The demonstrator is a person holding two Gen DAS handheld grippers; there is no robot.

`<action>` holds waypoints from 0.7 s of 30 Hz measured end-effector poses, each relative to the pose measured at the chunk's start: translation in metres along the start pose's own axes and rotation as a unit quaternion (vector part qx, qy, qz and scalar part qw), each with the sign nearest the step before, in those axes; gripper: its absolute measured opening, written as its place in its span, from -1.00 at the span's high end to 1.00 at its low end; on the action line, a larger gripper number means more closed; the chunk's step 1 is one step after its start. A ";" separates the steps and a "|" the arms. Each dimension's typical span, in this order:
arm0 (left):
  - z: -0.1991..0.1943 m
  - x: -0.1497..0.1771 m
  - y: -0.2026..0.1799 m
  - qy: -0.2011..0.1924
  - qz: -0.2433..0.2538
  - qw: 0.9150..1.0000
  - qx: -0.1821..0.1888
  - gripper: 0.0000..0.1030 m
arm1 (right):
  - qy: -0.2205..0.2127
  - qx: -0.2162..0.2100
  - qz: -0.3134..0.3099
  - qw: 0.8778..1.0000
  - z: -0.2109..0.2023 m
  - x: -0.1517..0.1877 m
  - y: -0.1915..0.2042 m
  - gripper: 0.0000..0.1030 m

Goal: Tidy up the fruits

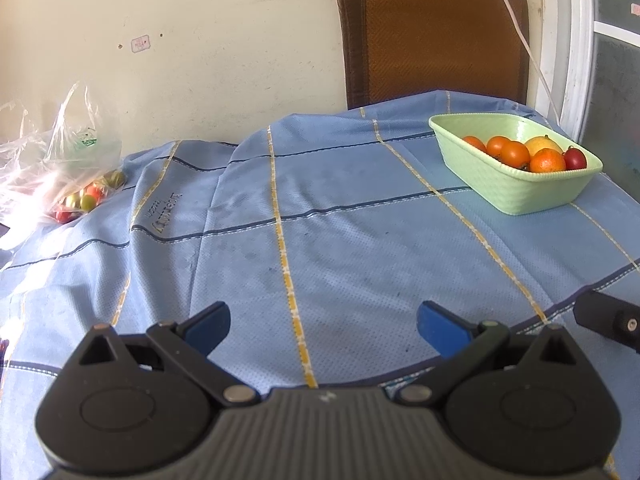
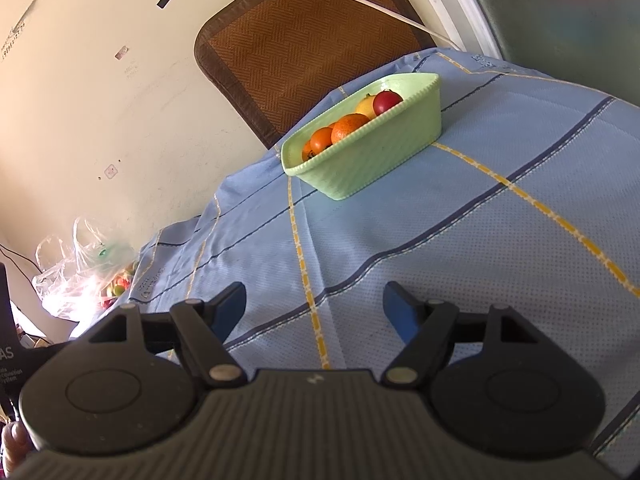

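I am holding the left hand-held gripper (image 1: 322, 330) and right hand-held gripper (image 2: 314, 312) wide apart, gripping nothing, while the fruits (image 1: 528, 154) are sitting in the green basket (image 1: 504, 188) far ahead on the bench (image 1: 320, 220).

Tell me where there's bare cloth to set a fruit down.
The widest free patch is the blue tablecloth between the green basket at far right and the plastic bag of fruit at the far left edge. Both open grippers hover over it. The basket itself is crowded.
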State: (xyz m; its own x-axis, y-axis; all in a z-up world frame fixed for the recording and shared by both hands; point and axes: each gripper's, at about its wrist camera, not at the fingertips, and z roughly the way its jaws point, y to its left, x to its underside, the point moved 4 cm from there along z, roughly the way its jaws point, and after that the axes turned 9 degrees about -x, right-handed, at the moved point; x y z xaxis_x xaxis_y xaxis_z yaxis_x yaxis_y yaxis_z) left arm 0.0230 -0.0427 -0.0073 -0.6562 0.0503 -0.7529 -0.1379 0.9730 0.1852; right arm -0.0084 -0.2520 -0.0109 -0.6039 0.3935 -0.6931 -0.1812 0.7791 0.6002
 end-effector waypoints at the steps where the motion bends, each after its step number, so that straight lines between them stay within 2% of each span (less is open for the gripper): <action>1: 0.000 0.000 0.000 0.000 0.001 1.000 0.000 -0.99 | 0.000 0.000 0.000 1.000 0.000 0.000 0.000 -0.51; 21: -0.007 -0.001 -0.002 -0.015 0.009 1.000 0.013 -0.99 | 0.000 -0.001 0.002 1.000 0.000 0.001 -0.001 -0.52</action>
State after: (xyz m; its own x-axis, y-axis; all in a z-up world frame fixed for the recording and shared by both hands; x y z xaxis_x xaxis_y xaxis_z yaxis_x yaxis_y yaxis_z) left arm 0.0185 -0.0466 -0.0025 -0.6359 0.0746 -0.7682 -0.1070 0.9772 0.1834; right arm -0.0088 -0.2529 -0.0119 -0.6045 0.3965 -0.6909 -0.1799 0.7769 0.6033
